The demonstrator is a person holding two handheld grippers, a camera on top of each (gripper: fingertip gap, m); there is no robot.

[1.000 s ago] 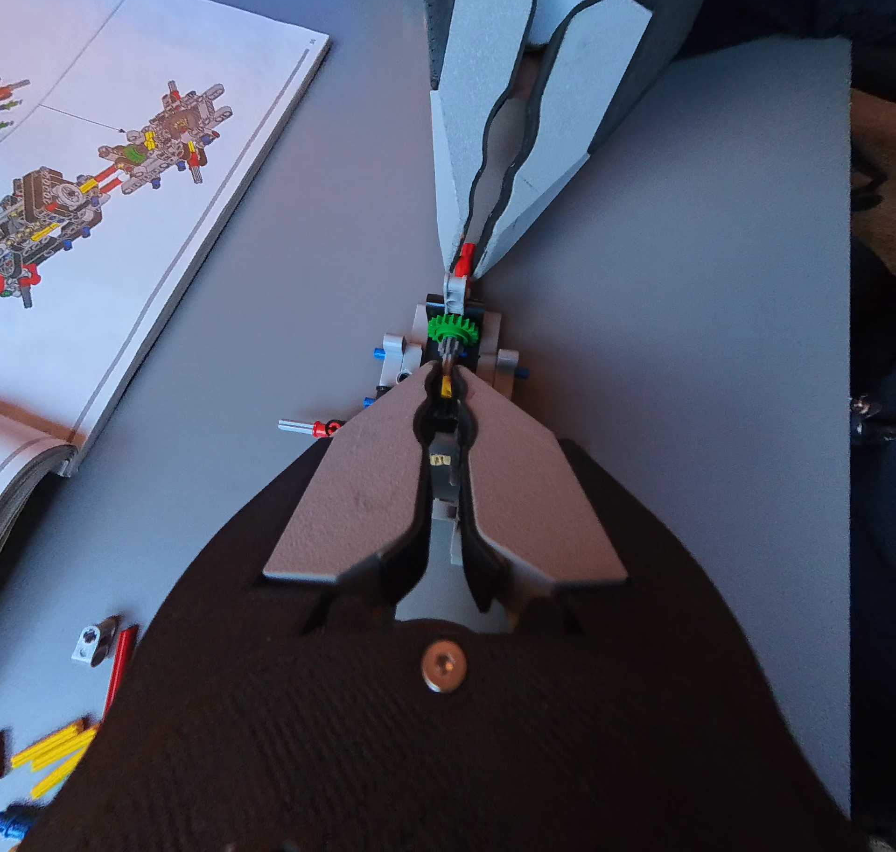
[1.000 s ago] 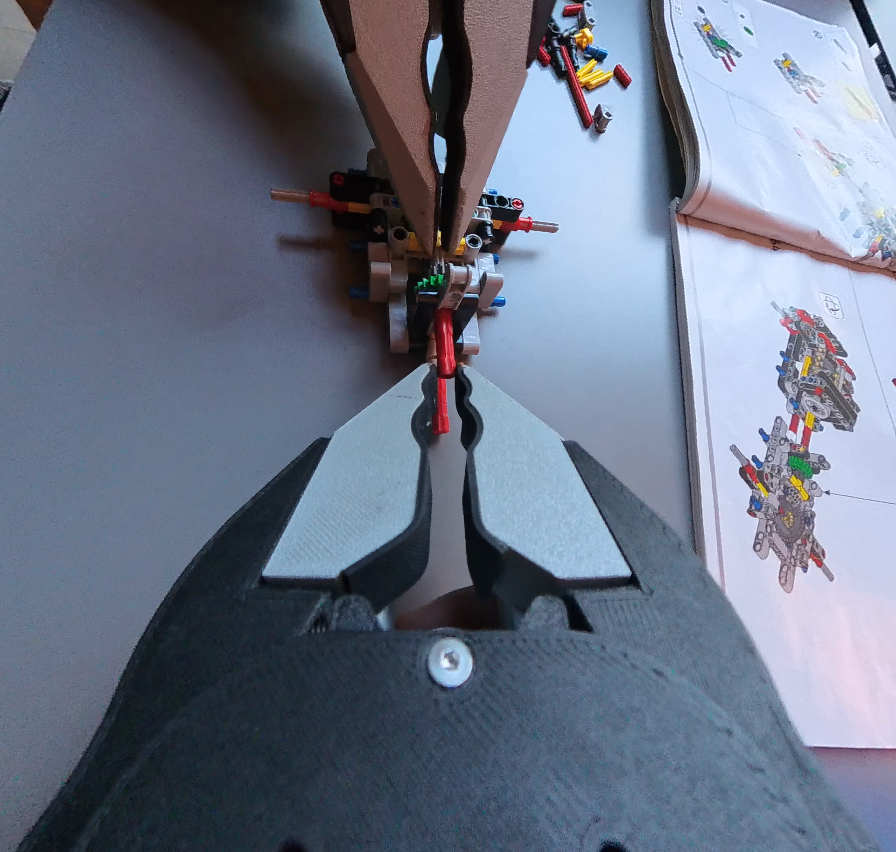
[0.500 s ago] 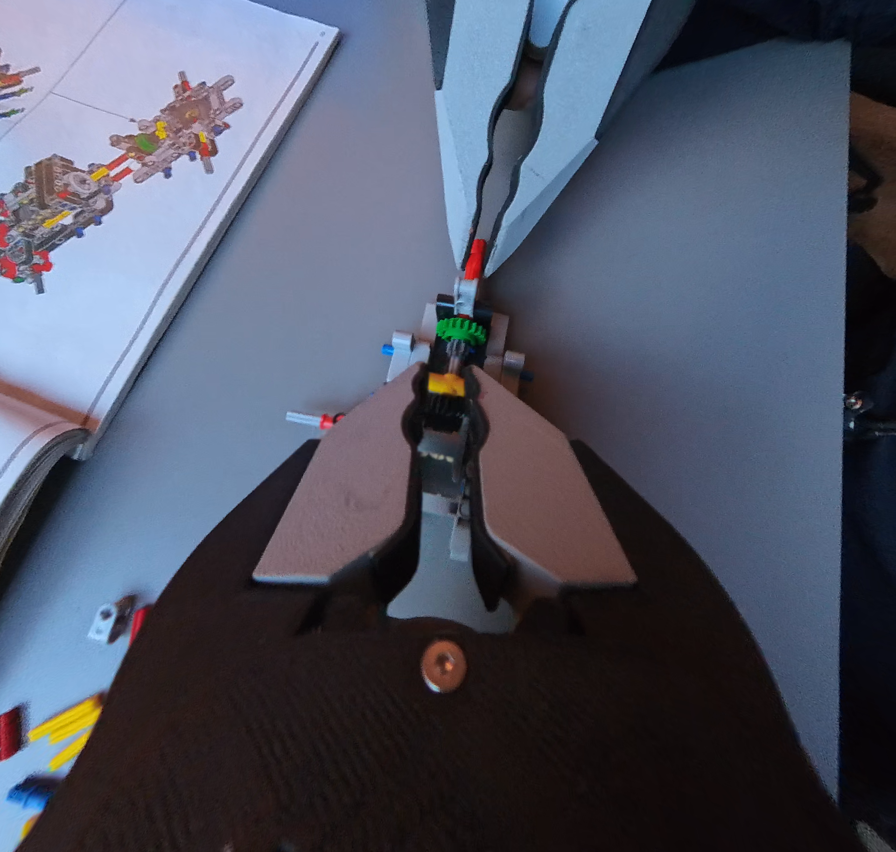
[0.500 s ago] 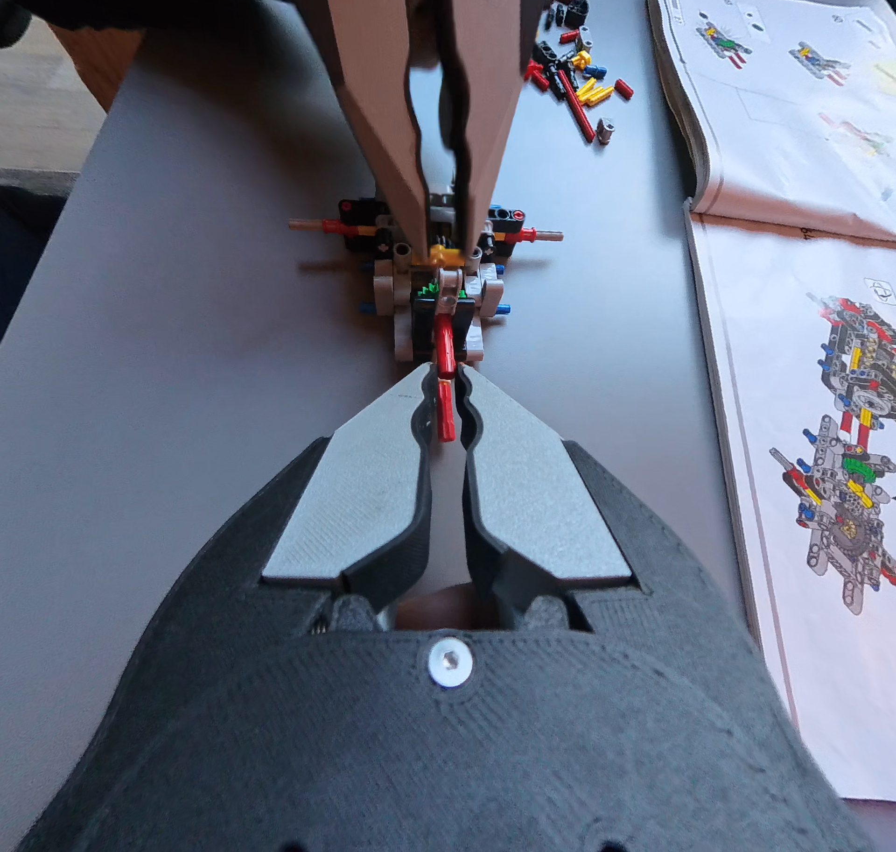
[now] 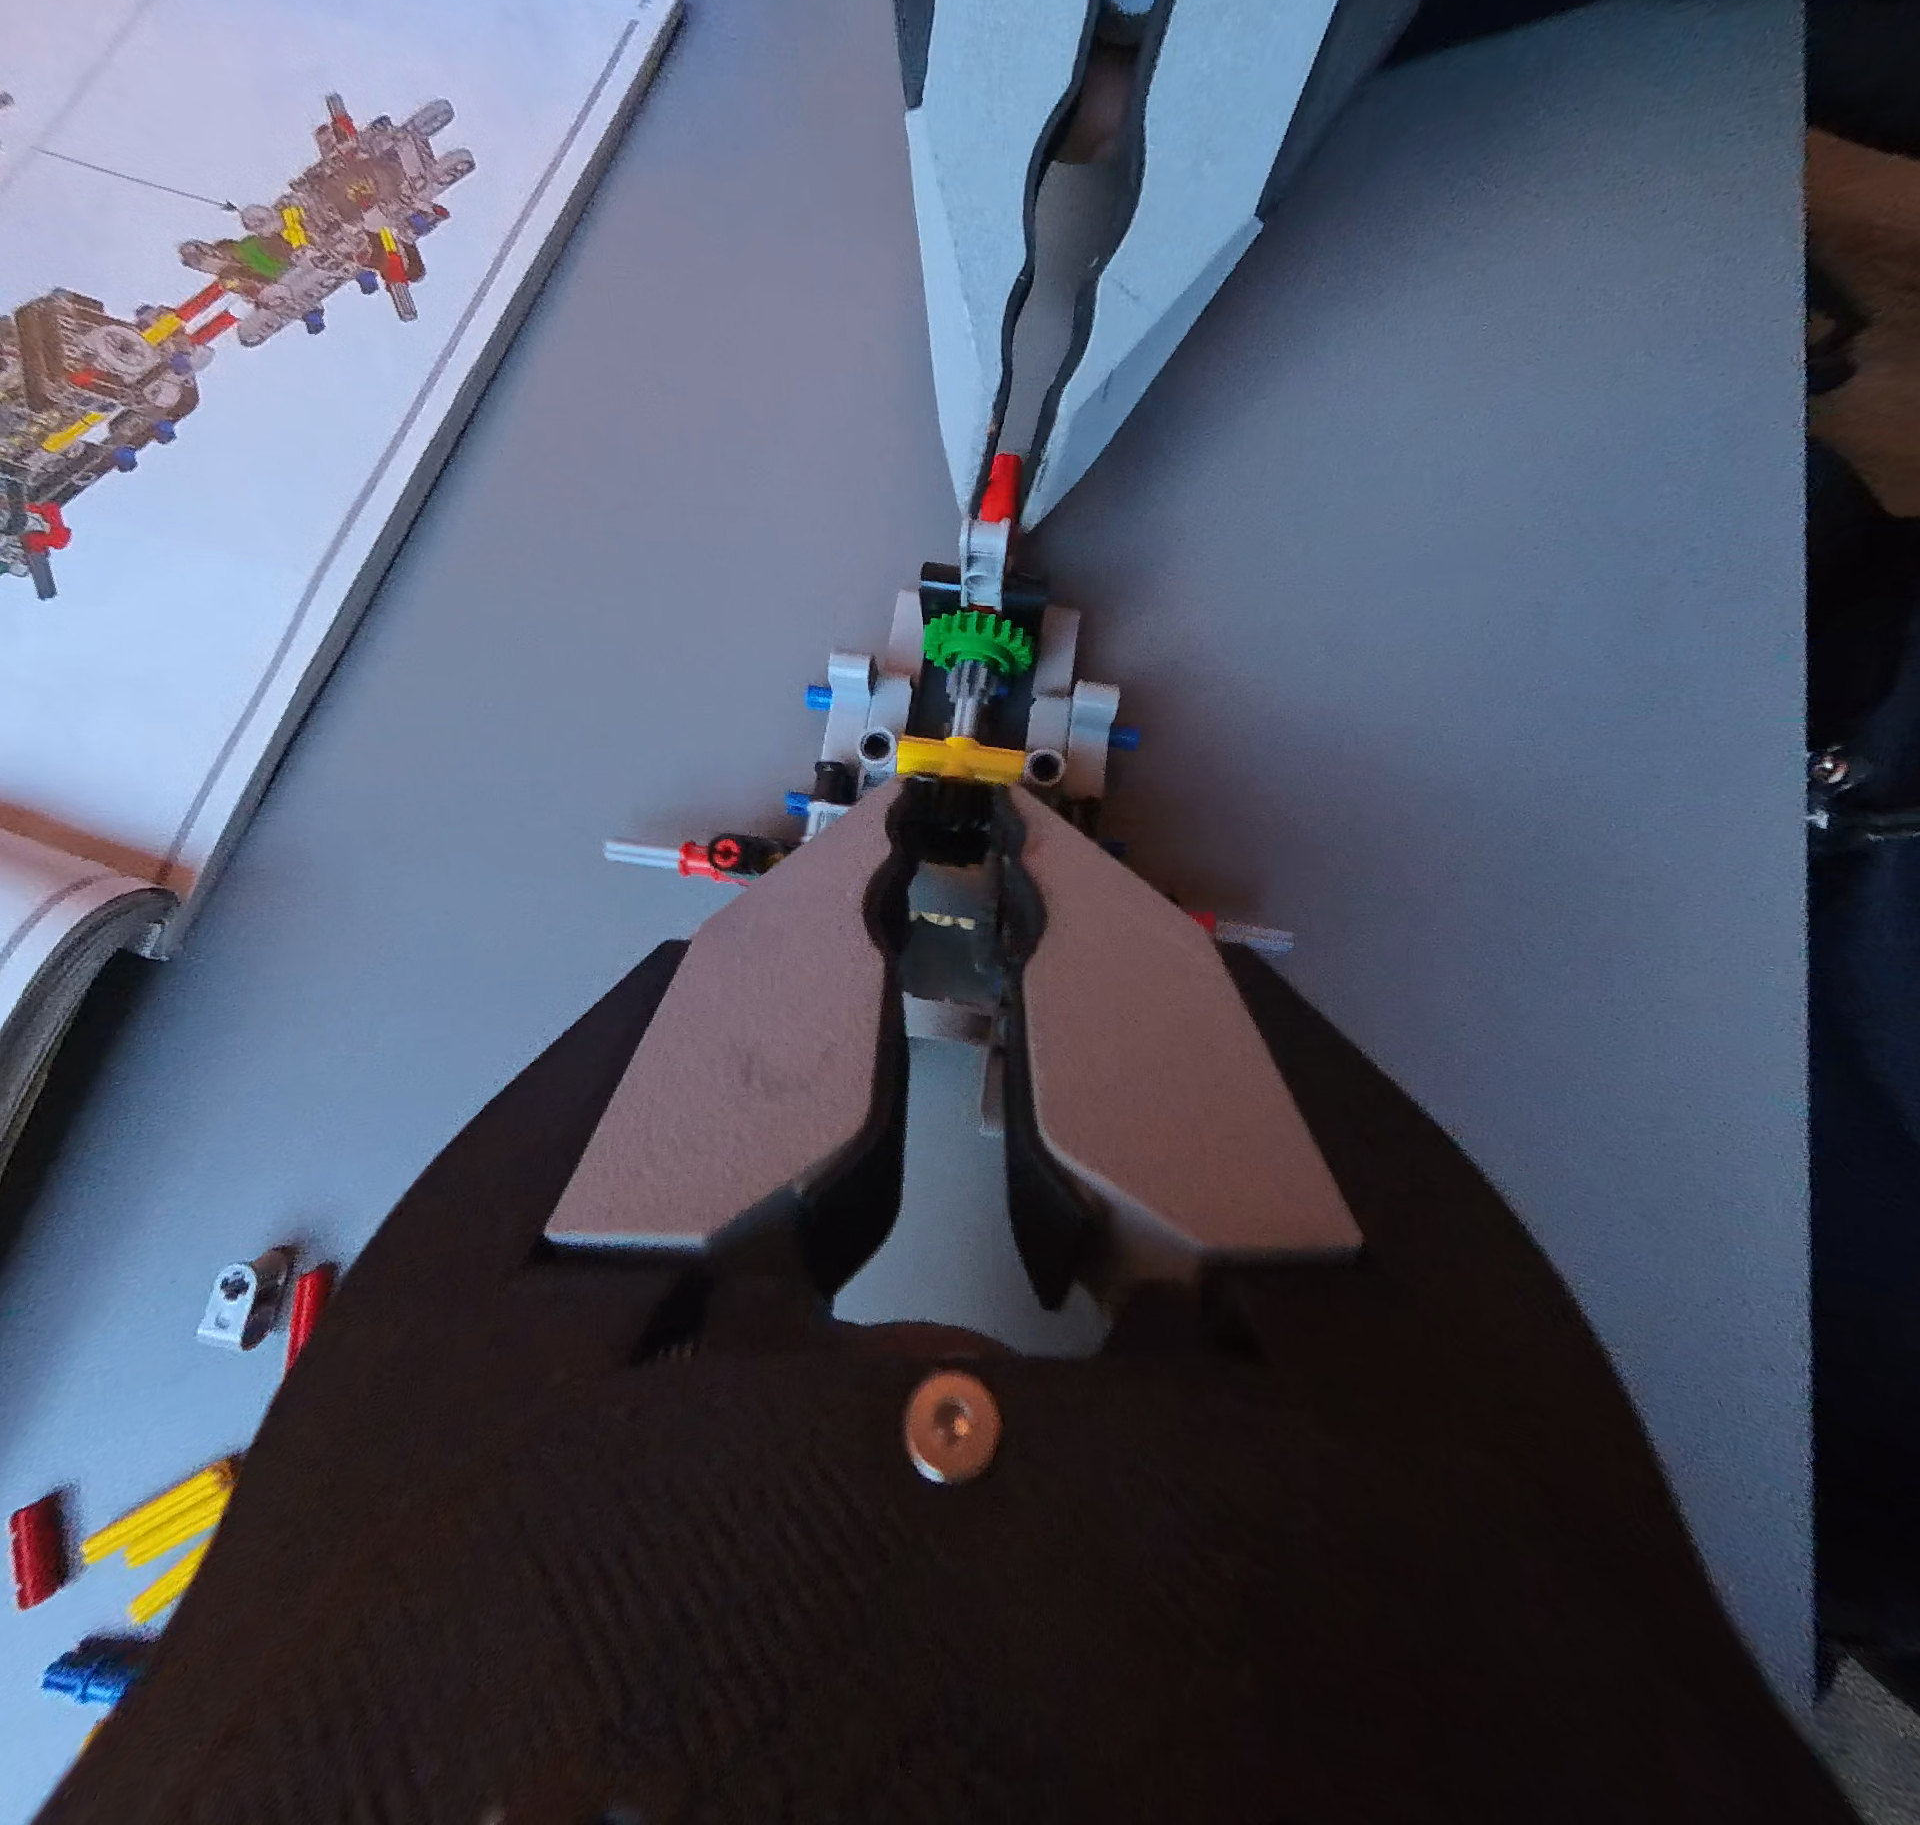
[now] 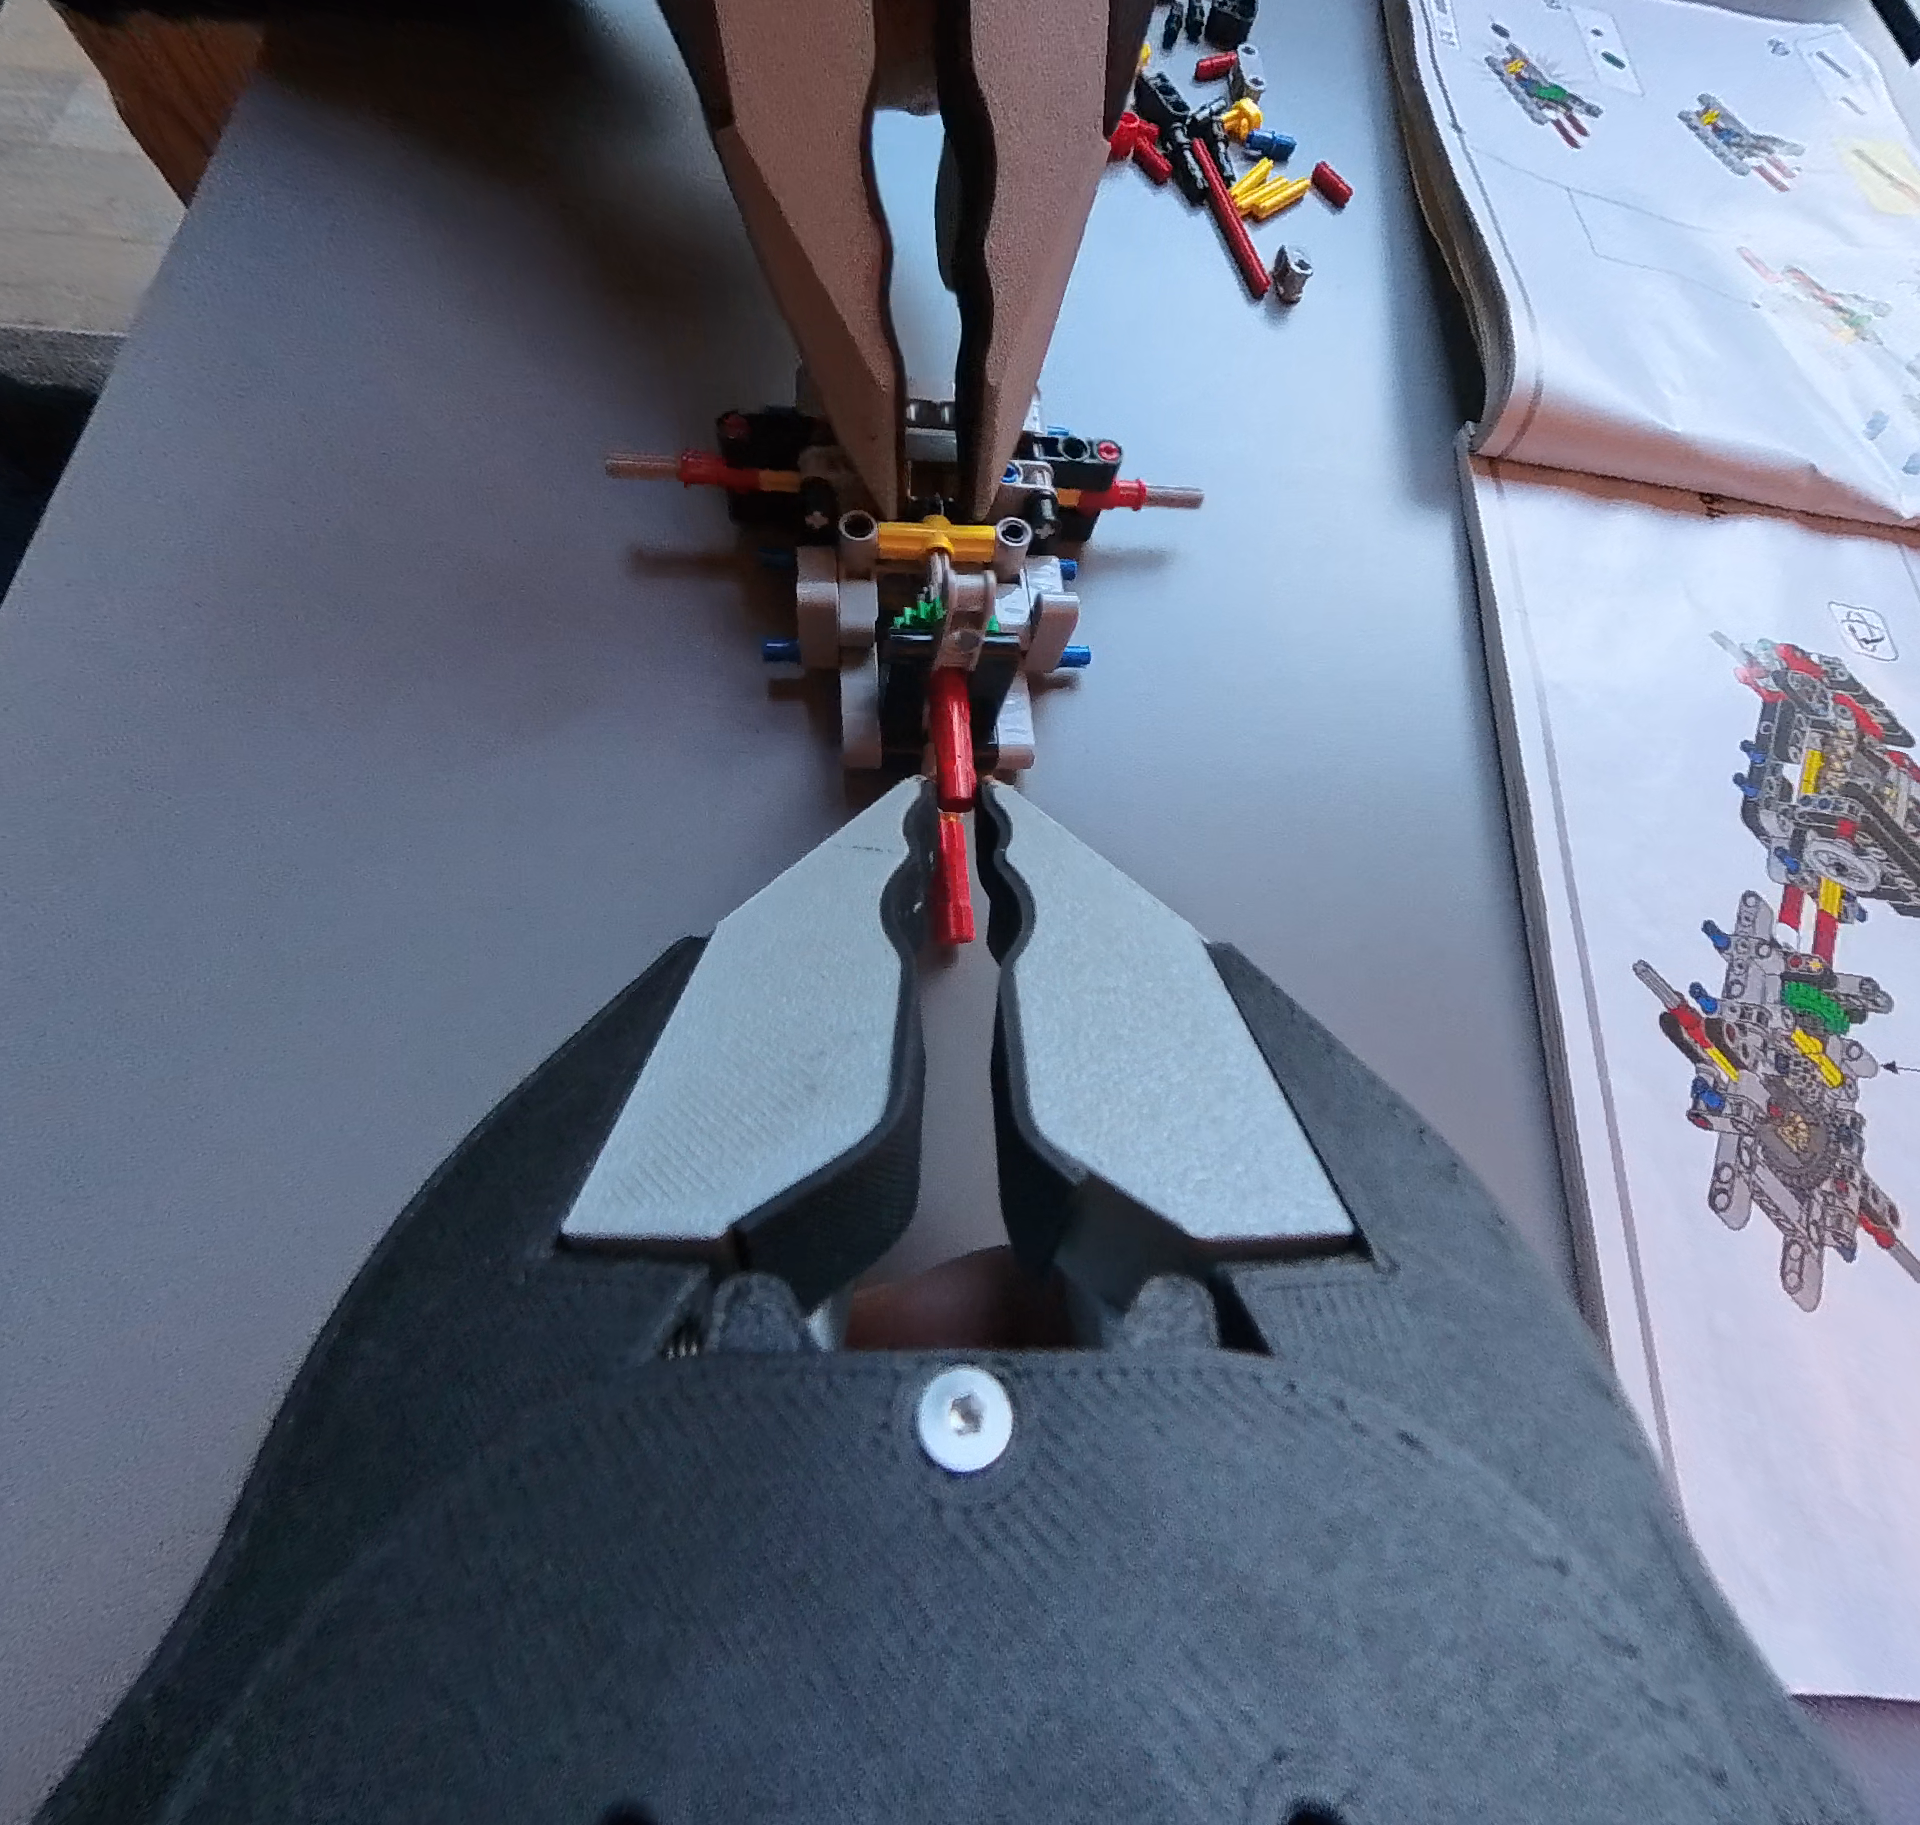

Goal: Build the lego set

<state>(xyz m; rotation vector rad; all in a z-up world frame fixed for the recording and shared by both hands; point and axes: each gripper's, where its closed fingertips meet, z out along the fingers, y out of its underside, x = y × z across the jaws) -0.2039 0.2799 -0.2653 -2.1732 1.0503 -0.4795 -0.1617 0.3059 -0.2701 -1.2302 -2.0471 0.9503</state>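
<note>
- The model stands partly built on the grey table, with a green gear and a yellow cross-piece already on its centre line; loose parts lie unused in a heap beyond it, beside the open instruction booklet
- The right gripper is nearly closed, its tips pinching the red axle; the axle's far end meets the grey connector at the model's near end, though how deep it sits there I cannot tell
- The axle's long axis runs straight ahead along the right fingers, in line with the model's centre, pointing toward the left gripper opposite
- The left gripper is a little open, its tips astride a black part of the model just behind the yellow cross-piece; whether the pads press on it I cannot tell
</note>
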